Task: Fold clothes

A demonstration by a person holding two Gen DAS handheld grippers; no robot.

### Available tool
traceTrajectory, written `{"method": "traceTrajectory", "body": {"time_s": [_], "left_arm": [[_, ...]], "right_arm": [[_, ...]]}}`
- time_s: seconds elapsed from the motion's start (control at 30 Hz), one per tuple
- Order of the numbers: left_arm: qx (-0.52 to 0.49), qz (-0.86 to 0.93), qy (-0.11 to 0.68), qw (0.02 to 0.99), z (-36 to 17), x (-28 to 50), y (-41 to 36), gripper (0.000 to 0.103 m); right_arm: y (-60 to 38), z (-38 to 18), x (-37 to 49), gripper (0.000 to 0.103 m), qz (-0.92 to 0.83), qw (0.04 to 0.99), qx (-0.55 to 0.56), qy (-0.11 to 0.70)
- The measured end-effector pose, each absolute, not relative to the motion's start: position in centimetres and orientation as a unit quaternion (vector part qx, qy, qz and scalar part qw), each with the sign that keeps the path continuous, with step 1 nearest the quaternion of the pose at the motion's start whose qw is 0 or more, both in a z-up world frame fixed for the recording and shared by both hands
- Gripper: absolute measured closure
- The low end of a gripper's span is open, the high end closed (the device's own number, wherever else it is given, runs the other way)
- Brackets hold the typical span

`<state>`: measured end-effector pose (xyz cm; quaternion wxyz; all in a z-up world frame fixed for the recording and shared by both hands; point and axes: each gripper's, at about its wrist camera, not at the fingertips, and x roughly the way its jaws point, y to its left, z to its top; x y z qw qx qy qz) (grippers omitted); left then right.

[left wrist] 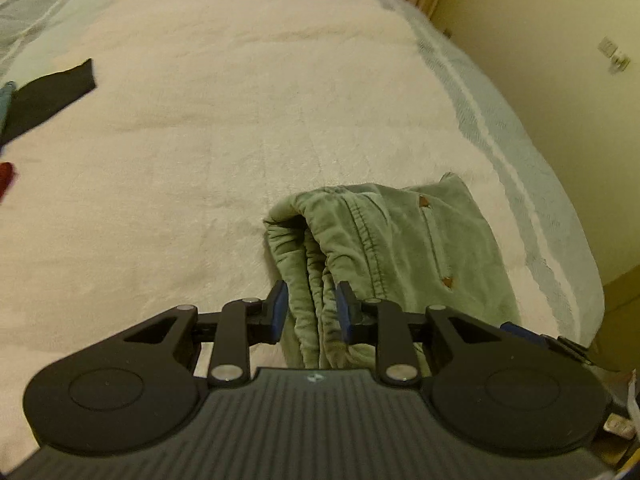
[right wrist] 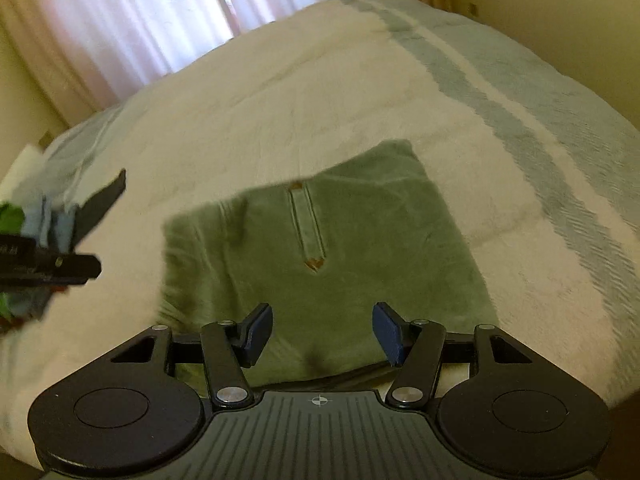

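Left tongs [left wrist: 311,309] pinch the bunched edge of the green shorts [left wrist: 400,240] near the bed's [left wrist: 200,140] right edge; right tongs [right wrist: 322,332] stand half-wide, empty. Lift evenly, keeping layers aligned.

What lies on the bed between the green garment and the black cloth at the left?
Only bare cream blanket lies between the green garment and the black cloth, as the left wrist view shows.

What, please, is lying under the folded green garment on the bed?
The green garment rests on a cream fleece blanket, visible all around it. What the garment itself covers cannot be seen.
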<state>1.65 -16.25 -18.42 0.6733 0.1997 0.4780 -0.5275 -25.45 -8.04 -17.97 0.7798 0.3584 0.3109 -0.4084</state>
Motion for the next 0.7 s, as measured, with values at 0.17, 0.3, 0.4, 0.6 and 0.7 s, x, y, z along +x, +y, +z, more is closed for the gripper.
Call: {"method": "traceTrajectory", "body": {"time_s": [0.17,0.3,0.4,0.6,0.7], "left_arm": [[0.215,-0.536,0.476,0.663,-12.8,2.3,-16.2,0.082],[0.229,-0.564,0.465,0.642,-11.5,3.6,-17.5,0.082],[0.247,-0.586,0.467,0.615,-11.9,5.1,-19.0,0.082],[0.311,-0.614,0.458,0.563,-13.8,7.7,-21.9,0.082],[0.326,-0.625,0.457,0.543,-15.2,8.1,-23.5,0.082]], "right_arm": [[-9.2,-14.1,-24.1,0.028,-0.444,0.755,0.374,0.304],[-9.1,-14.3,-22.6,0.028,-0.486,0.708,0.420,0.293],[-7.6,-15.2,-22.3,0.028,-0.513,0.660,0.480,0.264],[-4.6,-15.8,-22.6,0.028,-0.545,0.609,0.526,0.237],[-4.1,-16.2,-23.9,0.028,-0.560,0.584,0.549,0.209]]}}
